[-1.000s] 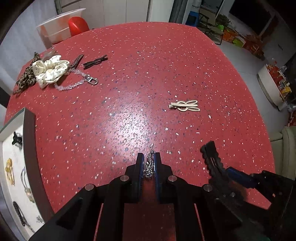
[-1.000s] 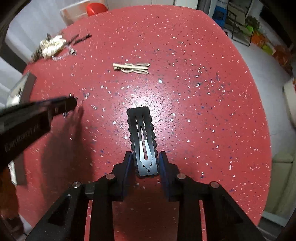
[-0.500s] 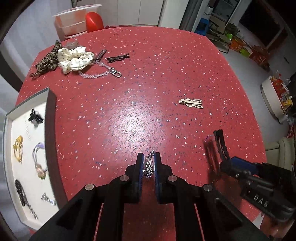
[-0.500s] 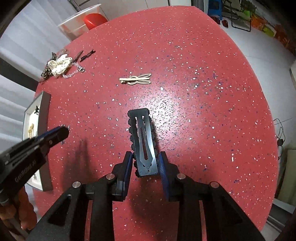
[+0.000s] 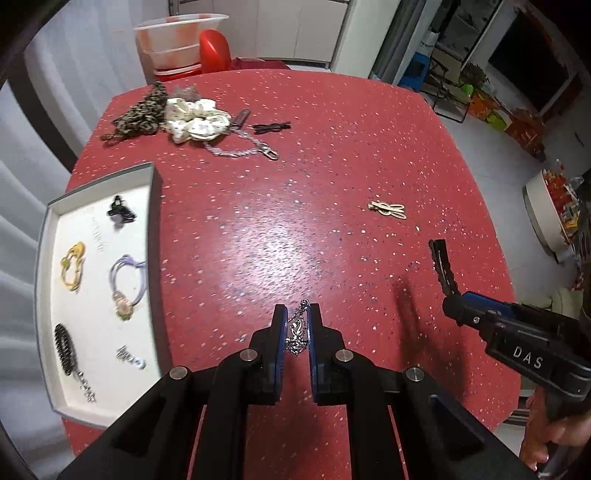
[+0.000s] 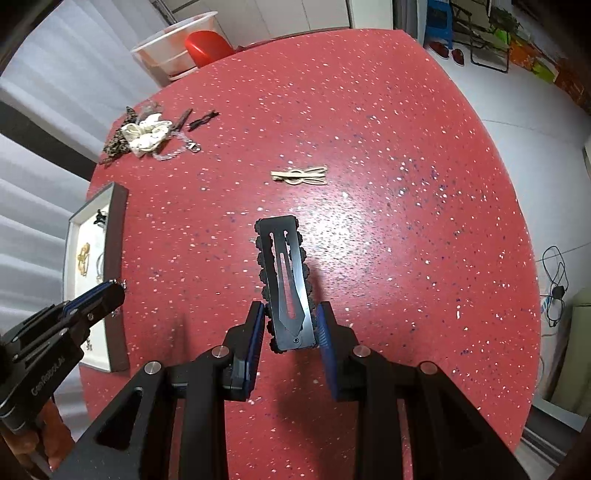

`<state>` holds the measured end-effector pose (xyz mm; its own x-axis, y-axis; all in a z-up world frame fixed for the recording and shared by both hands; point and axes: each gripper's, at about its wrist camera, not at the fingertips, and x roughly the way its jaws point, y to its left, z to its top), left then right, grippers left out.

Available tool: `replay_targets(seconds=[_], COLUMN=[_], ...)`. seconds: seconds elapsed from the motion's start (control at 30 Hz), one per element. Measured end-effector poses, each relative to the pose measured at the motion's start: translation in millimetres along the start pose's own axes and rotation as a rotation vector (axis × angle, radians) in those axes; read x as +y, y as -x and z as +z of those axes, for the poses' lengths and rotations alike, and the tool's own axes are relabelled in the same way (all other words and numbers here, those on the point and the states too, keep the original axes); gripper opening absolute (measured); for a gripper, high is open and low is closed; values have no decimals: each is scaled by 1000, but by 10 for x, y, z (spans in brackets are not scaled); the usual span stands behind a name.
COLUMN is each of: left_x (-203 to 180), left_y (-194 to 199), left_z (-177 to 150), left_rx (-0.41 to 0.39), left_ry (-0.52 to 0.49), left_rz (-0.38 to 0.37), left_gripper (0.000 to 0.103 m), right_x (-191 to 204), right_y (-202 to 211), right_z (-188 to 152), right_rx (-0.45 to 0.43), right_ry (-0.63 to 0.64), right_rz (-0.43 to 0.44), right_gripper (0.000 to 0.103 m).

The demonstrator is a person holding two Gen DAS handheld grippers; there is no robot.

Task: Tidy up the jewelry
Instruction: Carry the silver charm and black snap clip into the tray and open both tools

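Silver pendant pinched between jaws, black clip likewise

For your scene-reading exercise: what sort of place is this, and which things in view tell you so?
Probably a room in a home. A red speckled table holds hair accessories like a cream scrunchie, a tray of sorted pieces sits at its edge, and white cabinets stand behind.

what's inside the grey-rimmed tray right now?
In the grey-rimmed white tray: black claw clip, yellow hair tie, lilac hair tie with charm, black coiled tie, small silver pieces. In the right wrist view, the left hand-held gripper hides the near end.
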<state>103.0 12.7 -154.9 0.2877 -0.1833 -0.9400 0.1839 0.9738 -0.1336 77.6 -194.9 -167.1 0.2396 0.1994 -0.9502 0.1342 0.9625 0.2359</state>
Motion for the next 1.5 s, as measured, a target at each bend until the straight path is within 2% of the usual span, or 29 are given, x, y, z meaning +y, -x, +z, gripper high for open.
replay_targets(seconds=[0.63, 1.03, 1.5], left_x=[739, 1498, 2197], left_y=[473, 601, 552], left_z=[-287, -533, -441], left_rx=[-52, -71, -116], left_ry=[131, 276, 375], left_rz=[50, 119, 164], left_gripper=[12, 12, 12], right_x=[869, 1524, 2457], right_y=[100, -51, -342], right_z=[-36, -81, 131], right_rx=[18, 53, 69], right_ry=[137, 253, 398], right_rz=[55, 100, 179], right_gripper=[31, 31, 31])
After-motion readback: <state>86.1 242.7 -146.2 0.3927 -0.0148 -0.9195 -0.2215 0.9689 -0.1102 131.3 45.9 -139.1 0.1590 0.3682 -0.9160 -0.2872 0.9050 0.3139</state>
